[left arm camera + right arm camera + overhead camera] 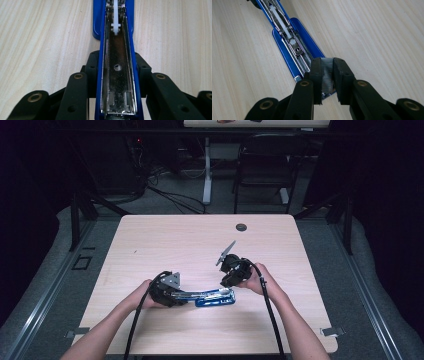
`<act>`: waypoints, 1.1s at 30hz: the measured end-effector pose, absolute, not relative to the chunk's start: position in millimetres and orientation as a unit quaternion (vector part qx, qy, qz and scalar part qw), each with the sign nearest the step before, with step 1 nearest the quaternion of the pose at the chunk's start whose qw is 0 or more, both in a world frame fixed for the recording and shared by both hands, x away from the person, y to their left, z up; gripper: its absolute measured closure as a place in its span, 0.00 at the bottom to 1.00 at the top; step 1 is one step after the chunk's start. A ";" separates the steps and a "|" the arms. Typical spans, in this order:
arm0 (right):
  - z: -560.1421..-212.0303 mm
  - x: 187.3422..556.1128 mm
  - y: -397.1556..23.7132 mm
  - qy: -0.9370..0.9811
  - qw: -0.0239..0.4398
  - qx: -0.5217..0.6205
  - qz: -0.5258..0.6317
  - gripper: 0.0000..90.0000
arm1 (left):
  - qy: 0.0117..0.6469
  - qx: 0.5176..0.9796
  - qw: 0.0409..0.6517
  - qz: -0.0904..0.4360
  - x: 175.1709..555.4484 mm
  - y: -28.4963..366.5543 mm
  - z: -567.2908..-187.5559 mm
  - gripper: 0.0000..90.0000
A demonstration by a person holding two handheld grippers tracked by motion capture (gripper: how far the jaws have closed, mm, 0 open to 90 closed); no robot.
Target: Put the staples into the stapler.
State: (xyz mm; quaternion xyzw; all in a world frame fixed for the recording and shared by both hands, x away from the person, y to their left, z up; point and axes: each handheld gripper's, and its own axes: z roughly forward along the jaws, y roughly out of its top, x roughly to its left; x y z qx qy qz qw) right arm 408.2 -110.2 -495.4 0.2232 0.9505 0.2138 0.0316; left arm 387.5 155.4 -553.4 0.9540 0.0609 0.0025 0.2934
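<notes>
Observed on the wooden table: a blue stapler, swung open, lying near the person's edge between the two hands.

High view: the left gripper lies low at the stapler's left end, the left hand behind it. The right gripper stands over the stapler's right end, tilted, held by the right hand. A cable trails back from each gripper toward the bottom edge. Grip detail is too small to read from this camera. A dark round grommet sits in the tabletop near the far edge, well apart from the work.

Left gripper view: the black jaws stand to either side of the stapler's opened blue arm and press its sides, so the gripper is clamped on it. The bright metal channel inside faces the camera, with a white plastic pusher farther along. The blue base lies on the wood beyond.

Right gripper view: the two jaw pads are drawn close together and pinch a narrow strip of staples, held just above the near end of the stapler's open magazine. The magazine's metal track and white slider run away toward the upper left. Whether the strip touches the track cannot be told
</notes>
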 end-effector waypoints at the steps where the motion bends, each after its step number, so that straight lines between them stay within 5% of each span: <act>1: -497.1 408.4 -108.2 0.951 0.031 0.218 0.216 0.87 | 0.062 0.954 0.293 0.002 389.6 155.5 -553.4 0.73; 33: -516.0 396.1 -93.7 0.971 0.047 0.132 0.194 0.87 | 0.057 0.957 0.283 0.006 390.4 154.8 -552.2 0.73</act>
